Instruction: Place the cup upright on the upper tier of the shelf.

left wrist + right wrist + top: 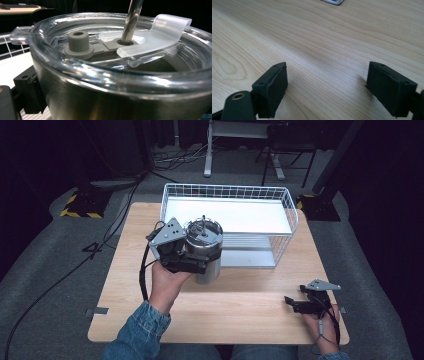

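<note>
The left gripper (199, 265) is clamped side-on around a stainless steel tumbler (212, 272), which it holds over the wooden table (240, 315) just in front of the near left corner of the white wire basket (290, 205); whether its base is off the wood is hard to tell. The main risk, as I judge it, is slip: the tumbler's wall is smooth, polished and round, so two flat black pads meet it along narrow lines only, and a heavy cup could rotate or slide down if the hand tilts. A tilt could also shake the metal straw (133, 15), which stands loose in the hole of the clear plastic lid (100, 82), beside a grey rubbery plug (78, 41) and a frosted flip tab (160, 32). Going into the basket, the base or the straw could catch the thin wire rim and jar the grip. The right gripper (292, 304) rests low at the table's near right edge, well apart from the tumbler, its jaws standing apart over bare, pale wood grain with nothing between them
</note>
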`<state>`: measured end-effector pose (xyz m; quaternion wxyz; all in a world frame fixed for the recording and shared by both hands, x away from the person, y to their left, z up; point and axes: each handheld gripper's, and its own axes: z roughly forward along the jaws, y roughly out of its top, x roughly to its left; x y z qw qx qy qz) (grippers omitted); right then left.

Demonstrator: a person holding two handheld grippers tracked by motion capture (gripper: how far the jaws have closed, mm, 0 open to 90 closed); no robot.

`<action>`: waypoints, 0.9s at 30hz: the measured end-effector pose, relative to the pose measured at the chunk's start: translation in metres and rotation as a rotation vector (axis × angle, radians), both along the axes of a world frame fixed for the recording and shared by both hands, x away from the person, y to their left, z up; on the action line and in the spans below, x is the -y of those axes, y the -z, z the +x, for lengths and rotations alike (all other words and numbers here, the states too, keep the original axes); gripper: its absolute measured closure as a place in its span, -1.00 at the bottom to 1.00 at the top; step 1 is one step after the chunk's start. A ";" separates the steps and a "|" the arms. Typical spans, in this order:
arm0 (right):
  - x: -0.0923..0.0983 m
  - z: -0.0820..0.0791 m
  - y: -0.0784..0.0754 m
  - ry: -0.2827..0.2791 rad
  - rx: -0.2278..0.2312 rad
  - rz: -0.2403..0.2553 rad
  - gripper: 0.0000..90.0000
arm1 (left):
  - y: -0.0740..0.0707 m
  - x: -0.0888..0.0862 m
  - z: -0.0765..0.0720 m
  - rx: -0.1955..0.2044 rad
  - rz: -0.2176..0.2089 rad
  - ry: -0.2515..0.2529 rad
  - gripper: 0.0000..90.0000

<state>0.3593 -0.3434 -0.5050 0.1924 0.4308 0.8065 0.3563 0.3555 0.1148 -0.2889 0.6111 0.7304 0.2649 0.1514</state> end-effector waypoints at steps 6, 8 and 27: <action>0.000 0.000 0.000 0.002 0.002 -0.003 -0.61 | -0.013 0.000 0.008 0.004 -0.010 0.001 -0.94; 0.000 0.000 0.000 0.002 0.002 -0.003 -0.61 | -0.018 0.000 0.012 0.007 -0.013 0.002 -0.94; -0.001 0.000 0.000 0.007 0.002 -0.007 -0.64 | -0.067 0.012 0.060 0.042 -0.046 -0.045 -0.93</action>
